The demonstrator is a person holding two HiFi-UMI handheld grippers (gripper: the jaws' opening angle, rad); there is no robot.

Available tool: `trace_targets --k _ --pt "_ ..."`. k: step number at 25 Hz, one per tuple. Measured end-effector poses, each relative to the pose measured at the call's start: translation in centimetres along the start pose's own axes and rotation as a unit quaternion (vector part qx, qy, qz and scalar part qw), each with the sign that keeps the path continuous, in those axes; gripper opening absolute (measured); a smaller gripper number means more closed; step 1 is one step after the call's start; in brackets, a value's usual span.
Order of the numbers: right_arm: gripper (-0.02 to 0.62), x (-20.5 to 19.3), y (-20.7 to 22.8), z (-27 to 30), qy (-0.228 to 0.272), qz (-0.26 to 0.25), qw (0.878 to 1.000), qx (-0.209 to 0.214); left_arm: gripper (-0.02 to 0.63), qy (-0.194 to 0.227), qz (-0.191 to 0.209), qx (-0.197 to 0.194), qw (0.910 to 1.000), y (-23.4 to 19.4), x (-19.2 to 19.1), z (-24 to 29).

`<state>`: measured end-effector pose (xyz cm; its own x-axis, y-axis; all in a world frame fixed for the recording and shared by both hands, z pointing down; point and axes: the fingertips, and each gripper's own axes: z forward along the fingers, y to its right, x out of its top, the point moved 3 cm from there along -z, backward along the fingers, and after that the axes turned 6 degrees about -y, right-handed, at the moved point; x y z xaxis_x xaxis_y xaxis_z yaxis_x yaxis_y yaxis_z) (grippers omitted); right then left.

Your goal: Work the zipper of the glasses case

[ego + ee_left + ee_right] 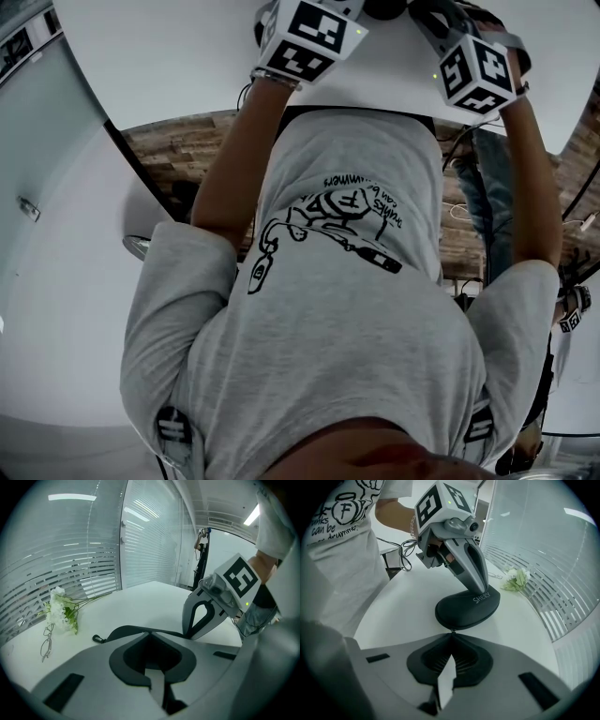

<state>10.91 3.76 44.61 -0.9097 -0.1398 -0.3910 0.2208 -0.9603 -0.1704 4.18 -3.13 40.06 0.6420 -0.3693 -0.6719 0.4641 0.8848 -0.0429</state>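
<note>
The black glasses case [466, 609] lies flat on the white table [403, 606], right in front of the right gripper [451, 632]. This gripper's two jaws are pressed together. Their tips sit at the near edge of the case and pinch a tiny bit there, the zipper pull [452, 630]. It is too small to see well.

The left gripper [483, 588] comes down onto the case from the far side. Its jaws are squeezed together too, with nothing between them. The tips push down on the top of the case, next to the white letters. From the left gripper's own camera, the case is a dark flat shape just past its tips, and the right gripper touches the end of the case off to the right.

Farther out, to the left of the left gripper, some white flowers [63, 611] lie on the table. A pair of glasses [45, 641] lies just beside them. Both are well apart from the case.
</note>
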Motion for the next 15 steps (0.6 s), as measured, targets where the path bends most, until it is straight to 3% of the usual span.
trace_targets --k 9,15 --pt "0.005 -0.8 0.8 -0.4 -0.005 -0.016 1.0 -0.019 0.025 -0.001 -0.013 -0.013 0.9998 -0.3 0.1 -0.4" --pt "0.005 -1.9 1.8 -0.7 -0.018 -0.024 0.998 -0.046 0.025 0.005 0.019 -0.011 0.9998 -0.5 0.9 -0.5"
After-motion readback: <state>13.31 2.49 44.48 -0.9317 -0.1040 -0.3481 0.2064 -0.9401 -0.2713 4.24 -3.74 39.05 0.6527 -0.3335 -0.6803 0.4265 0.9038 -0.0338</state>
